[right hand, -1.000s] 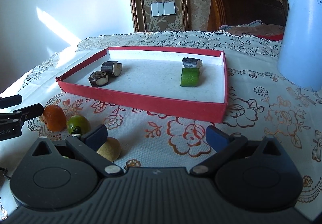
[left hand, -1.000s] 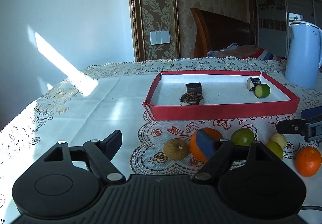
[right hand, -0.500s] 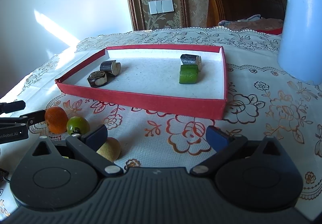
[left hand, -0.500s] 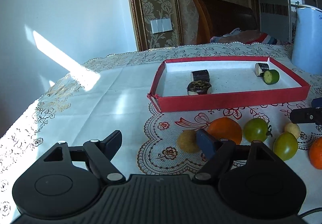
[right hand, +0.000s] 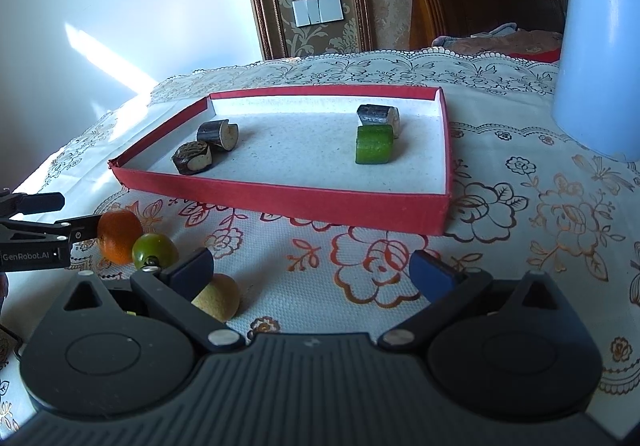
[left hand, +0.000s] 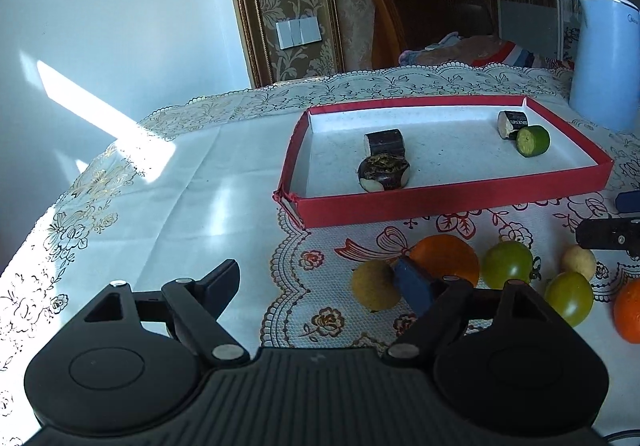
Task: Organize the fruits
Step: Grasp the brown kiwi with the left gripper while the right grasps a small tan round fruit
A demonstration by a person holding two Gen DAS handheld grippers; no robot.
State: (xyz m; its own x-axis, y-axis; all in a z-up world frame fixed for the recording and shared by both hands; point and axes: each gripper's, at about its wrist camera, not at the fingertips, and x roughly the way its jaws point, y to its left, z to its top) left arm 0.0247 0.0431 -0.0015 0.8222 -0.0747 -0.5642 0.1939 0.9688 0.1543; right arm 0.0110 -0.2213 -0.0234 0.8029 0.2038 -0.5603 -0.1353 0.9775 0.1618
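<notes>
A red tray (left hand: 440, 201) (right hand: 280, 201) holds three dark cut pieces and a green cut piece (left hand: 532, 139) (right hand: 374, 143). In front of it on the cloth lie an orange (left hand: 444, 258) (right hand: 118, 236), a brown round fruit (left hand: 374, 284), two green tomatoes (left hand: 507, 264) (left hand: 568, 298), a small pale fruit (left hand: 578, 258) and a second orange (left hand: 628, 314). My left gripper (left hand: 320, 282) is low before them. Its jaws are opening with nothing gripped, and the right pad stands between the brown fruit and the orange. My right gripper (right hand: 312, 272) is open and empty beside a yellowish fruit (right hand: 218, 298).
A pale blue kettle (right hand: 600, 45) (left hand: 608, 61) stands at the back right, beside the tray. The lace cloth (left hand: 160, 205) runs bare to the left of the tray. A wooden chair (left hand: 424, 13) stands behind the table. The left gripper (right hand: 36, 234) shows at the right wrist view's left edge.
The left wrist view has rolled and shifted a little. The left gripper's jaws have widened, and the right pad has slid off the front of the orange toward the brown fruit. The right gripper has stayed put.
</notes>
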